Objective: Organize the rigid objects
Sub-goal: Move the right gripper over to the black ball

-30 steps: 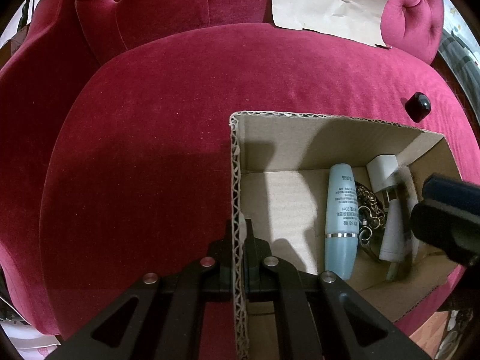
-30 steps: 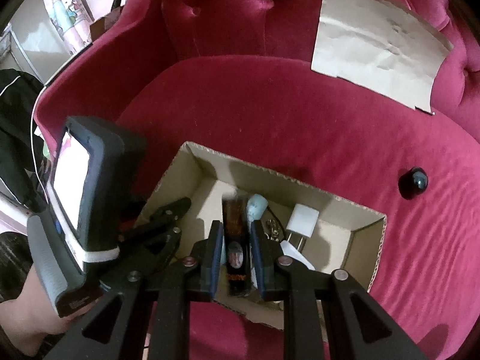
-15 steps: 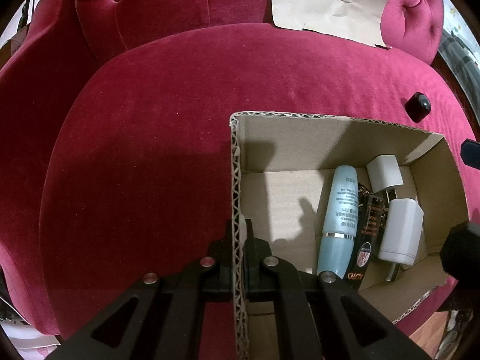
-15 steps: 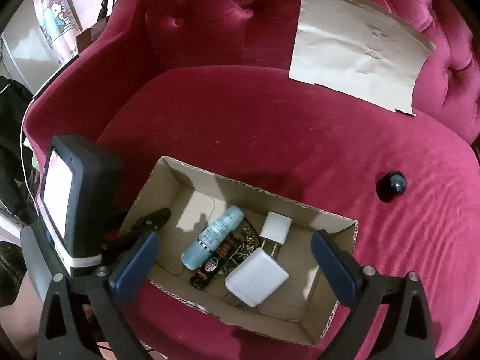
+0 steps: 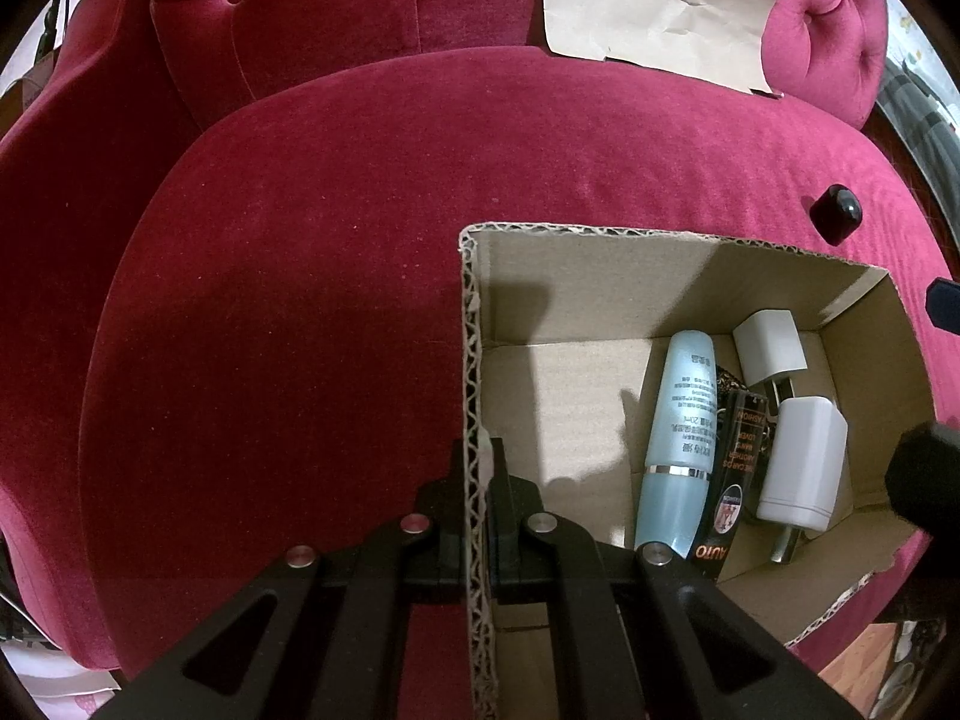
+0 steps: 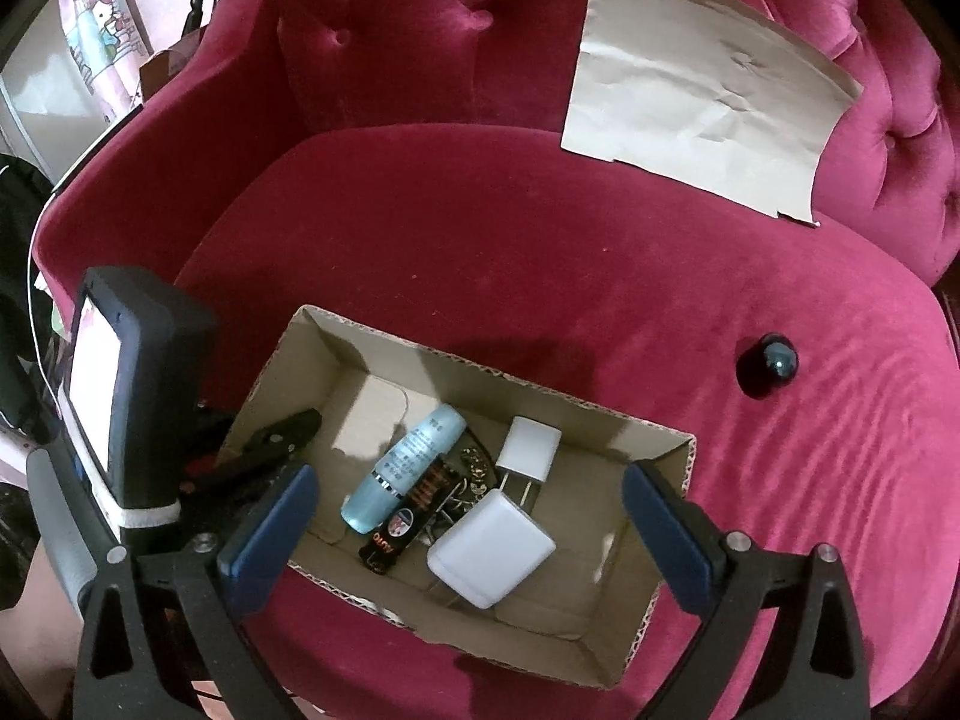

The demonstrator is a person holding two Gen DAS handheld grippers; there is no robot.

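Cardboard box [image 6: 606,420] sits open-topped on the red velvet sofa seat [image 6: 540,252], toward the seat's front edge. Inside, clustered mid-floor: pale blue bottle [image 6: 405,465] lying on its side, black tube [image 6: 405,525] with orange print tight against it at its 5 o'clock side, small white charger [image 6: 529,449] at the bottle's 3 o'clock, big white charger [image 6: 491,549] just below that one, prongs of the small one touching or nearly touching it. Some metal chain bits [image 6: 471,468] between tube and chargers, hard to read. Left third of the box floor bare.

Left gripper [image 5: 478,483] pitched steeply down, jaws together, clamped on the box's left wall [image 5: 471,360], one finger outside, one inside. From the right wrist view its black fingers [image 6: 282,432] show at the box's 9 o'clock rim, with the gripper's body and a lit screen beside it; a bit of bare forearm at lower left.

Right gripper [image 6: 468,522] also angled steeply down, hanging over the box's near half; jaws have just been opening and stand wide apart, blue pads [image 6: 270,519] flanking the contents. Nothing gripped; the big charger and tube lie below, clear of the pads.

Outward: small dark round knob-like object [image 6: 771,363] on the seat at the box's 2 o'clock, well apart. Creased tan paper sheet [image 6: 708,90] leans on the tufted backrest at 12 to 1 o'clock.
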